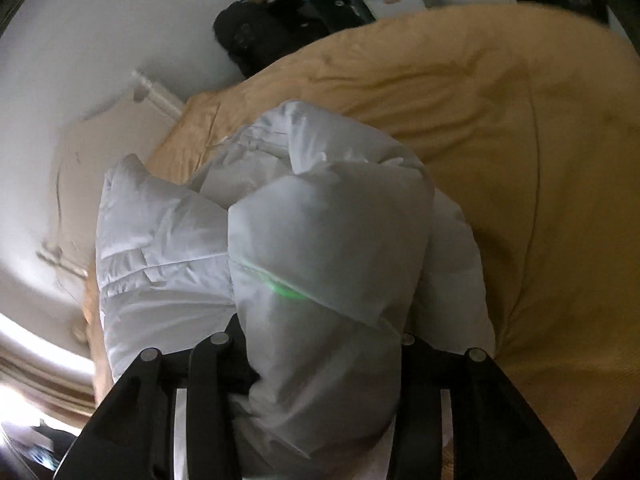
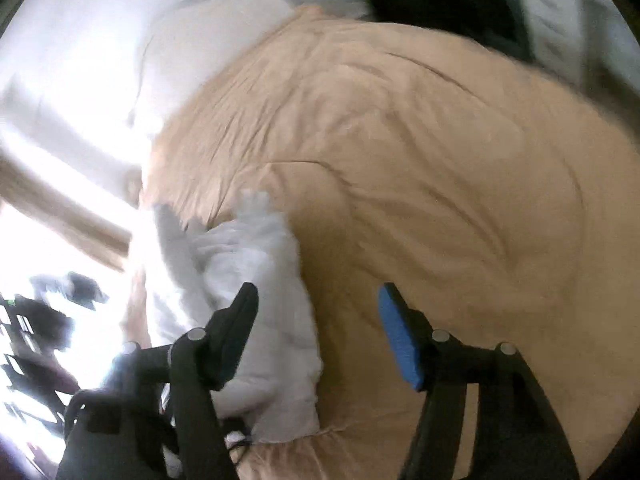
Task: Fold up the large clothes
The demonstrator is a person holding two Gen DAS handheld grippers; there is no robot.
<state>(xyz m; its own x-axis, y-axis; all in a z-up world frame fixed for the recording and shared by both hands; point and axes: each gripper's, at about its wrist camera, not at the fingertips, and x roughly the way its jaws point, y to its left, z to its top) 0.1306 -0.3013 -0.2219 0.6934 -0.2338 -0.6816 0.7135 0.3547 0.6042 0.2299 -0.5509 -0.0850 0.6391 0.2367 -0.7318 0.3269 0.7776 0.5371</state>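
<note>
On wrinkled tan bedspread (image 1: 520, 160), puffy quilted white jacket (image 1: 168, 248), bulky fold clamped by left gripper (image 1: 320, 344), right gripper (image 2: 316, 312) wide, empty.

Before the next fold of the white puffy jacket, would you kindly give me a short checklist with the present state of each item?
1. Left gripper has the white jacket between its fingers: ok, a padded fold fills the gap.
2. Left pads pressing firmly: cannot tell, fabric hides them.
3. Right gripper free of cloth: ok, jaws open, nothing between them.
4. Jacket lying on the tan bedcover: ok.
5. Jacket flat and smooth: not ok, it is bunched.
</note>
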